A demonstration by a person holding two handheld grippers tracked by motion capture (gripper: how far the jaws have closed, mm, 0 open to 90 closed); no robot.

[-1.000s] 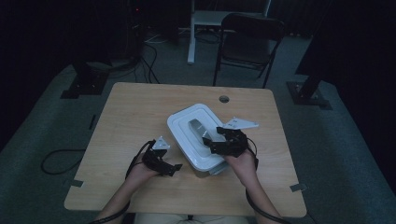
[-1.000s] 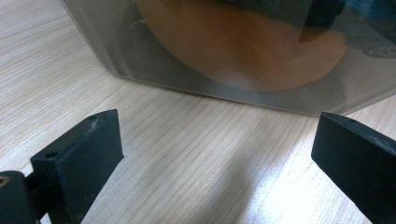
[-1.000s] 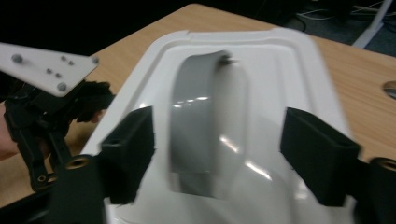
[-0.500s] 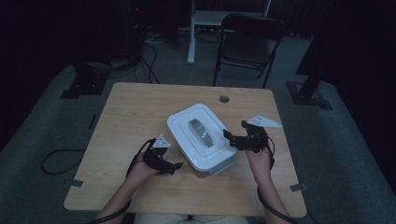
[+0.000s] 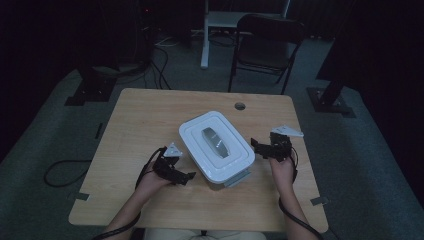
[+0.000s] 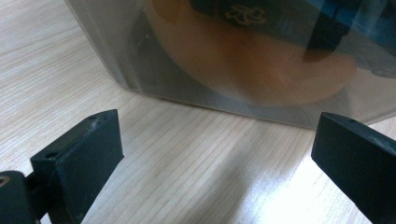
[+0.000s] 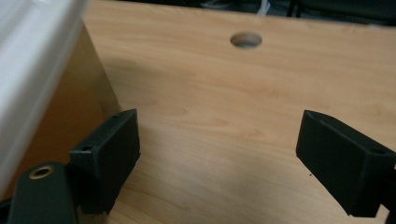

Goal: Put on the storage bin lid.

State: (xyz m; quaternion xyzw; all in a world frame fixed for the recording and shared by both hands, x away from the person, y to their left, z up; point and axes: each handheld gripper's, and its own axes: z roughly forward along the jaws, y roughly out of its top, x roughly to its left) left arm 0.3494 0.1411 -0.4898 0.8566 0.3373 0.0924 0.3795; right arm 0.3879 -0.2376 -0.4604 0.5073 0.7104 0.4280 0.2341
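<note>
I can't read a single word, brand or number from here. The nearest thing to a sign is a pale emblem on a dark item inside the clear-walled container, seen in my left gripper view, too blurred to make out.

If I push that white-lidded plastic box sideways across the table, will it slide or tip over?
The box would probably slide rather than tip: it sits low and broad on the smooth wooden table. Its clear wall shows contents inside, so it may feel fairly heavy. The hard plastic looks stiff, likely slippery for jaws.
</note>
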